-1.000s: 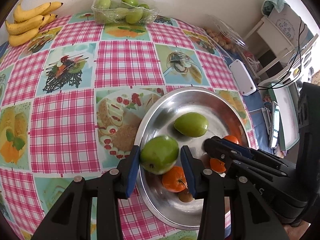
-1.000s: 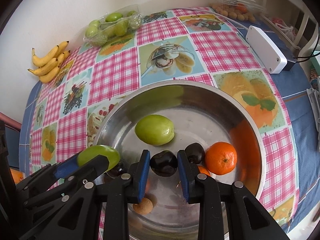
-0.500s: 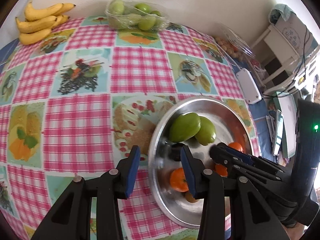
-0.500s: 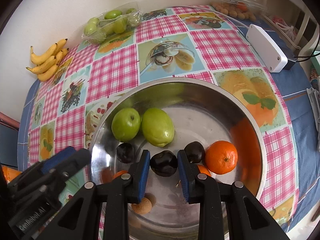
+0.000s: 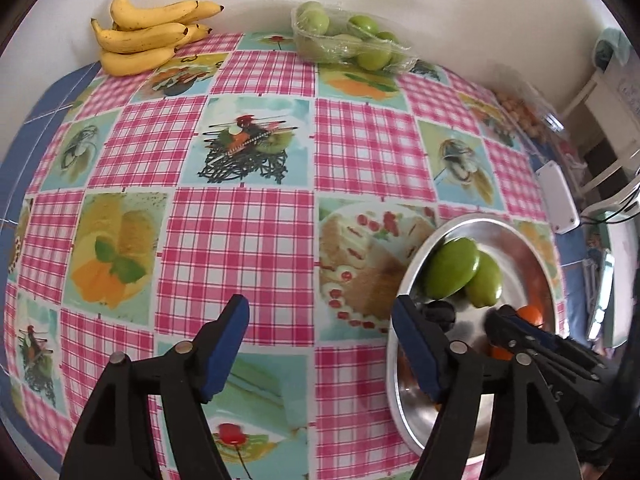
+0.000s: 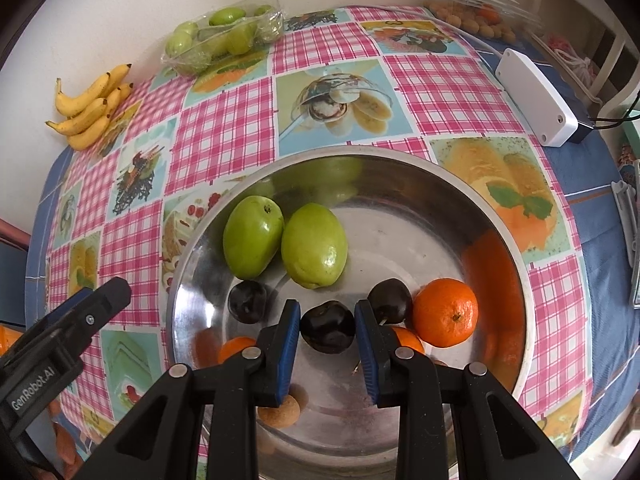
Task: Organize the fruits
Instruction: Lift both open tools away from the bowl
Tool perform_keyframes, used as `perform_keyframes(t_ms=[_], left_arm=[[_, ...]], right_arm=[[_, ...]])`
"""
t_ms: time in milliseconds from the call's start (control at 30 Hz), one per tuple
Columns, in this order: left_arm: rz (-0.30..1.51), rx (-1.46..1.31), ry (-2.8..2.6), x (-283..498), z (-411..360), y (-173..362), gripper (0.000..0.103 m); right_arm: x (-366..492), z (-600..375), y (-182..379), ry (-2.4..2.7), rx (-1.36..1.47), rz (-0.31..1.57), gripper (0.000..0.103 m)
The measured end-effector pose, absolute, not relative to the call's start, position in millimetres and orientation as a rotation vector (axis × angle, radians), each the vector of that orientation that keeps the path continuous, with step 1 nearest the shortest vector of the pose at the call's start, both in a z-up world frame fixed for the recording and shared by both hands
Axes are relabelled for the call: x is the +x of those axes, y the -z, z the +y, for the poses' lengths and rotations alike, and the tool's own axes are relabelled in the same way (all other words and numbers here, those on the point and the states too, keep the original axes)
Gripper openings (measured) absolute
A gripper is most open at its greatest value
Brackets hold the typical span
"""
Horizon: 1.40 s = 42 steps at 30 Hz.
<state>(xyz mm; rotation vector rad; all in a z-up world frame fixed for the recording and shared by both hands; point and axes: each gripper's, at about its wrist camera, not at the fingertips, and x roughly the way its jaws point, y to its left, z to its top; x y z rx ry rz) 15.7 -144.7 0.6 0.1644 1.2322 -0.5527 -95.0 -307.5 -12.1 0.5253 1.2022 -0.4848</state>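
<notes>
A steel bowl (image 6: 400, 156) holds two green fruits (image 6: 252, 240) (image 6: 314, 246) side by side, an orange (image 6: 446, 312), two loose dark plums (image 6: 248, 300) (image 6: 390, 300) and a small brown fruit (image 6: 280, 410). My right gripper (image 6: 326, 326) hangs low over the bowl, shut on a third dark plum (image 6: 328, 326). My left gripper (image 5: 320, 320) is over the tablecloth just left of the bowl (image 5: 472, 220). Its jaws are opening and nothing is between them. Both green fruits (image 5: 452, 268) show to its right.
At the back by the wall lie a bunch of bananas (image 5: 148, 36) and a clear tray of green fruits (image 5: 352, 40). A white box (image 6: 536, 100) and a bag of small brown fruits (image 6: 472, 20) sit at the right. The checked cloth ends at blue table edges.
The left gripper let its green fruit go into the bowl beside the other one, then drew away to the left with its jaws widening. The right gripper kept still on its plum.
</notes>
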Motion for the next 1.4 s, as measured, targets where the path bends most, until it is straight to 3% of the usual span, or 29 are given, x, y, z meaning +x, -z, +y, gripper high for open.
perform_keyframes(t_ms=[233,400,533,600,767,933,1033,1400], left_arm=[[1.212,0.201,0.522,16.8,-143.4,3.6,0.080],[1.196,0.176,0.460,22.0,-134.8,5.7,0.087],[1.189,0.176,0.440,23.4,-131.8,7.7,0.089],[1.187,0.181,0.432,24.3,-130.8,9.5,0.090],[1.176,0.195,0.385,27.6,-127.1,13.6,0.090],[1.186,0.211,0.347,31.4,-123.1,21.1,0.090],[1.192,0.220,0.339,32.6,-122.0,24.3,0.095],[1.148,0.243,0.333,31.0,-121.8,19.3,0.098]], right_arm=[[-93.9,-308.7,11.8,0.491,0.516,1.200,0.031],[-93.7,-308.8,12.7,0.494,0.514,1.204,0.035],[-92.6,-307.9,12.5,0.494,0.508,1.199,0.056],[-91.5,-307.3,11.6,0.490,0.502,1.197,0.057],[-89.4,-307.3,8.3,0.488,0.494,1.175,0.078],[-88.0,-305.5,7.5,0.484,0.480,1.167,0.088],[-86.9,-305.0,7.0,0.485,0.475,1.155,0.103],[-86.4,-302.1,-0.5,0.483,0.485,1.104,0.103]])
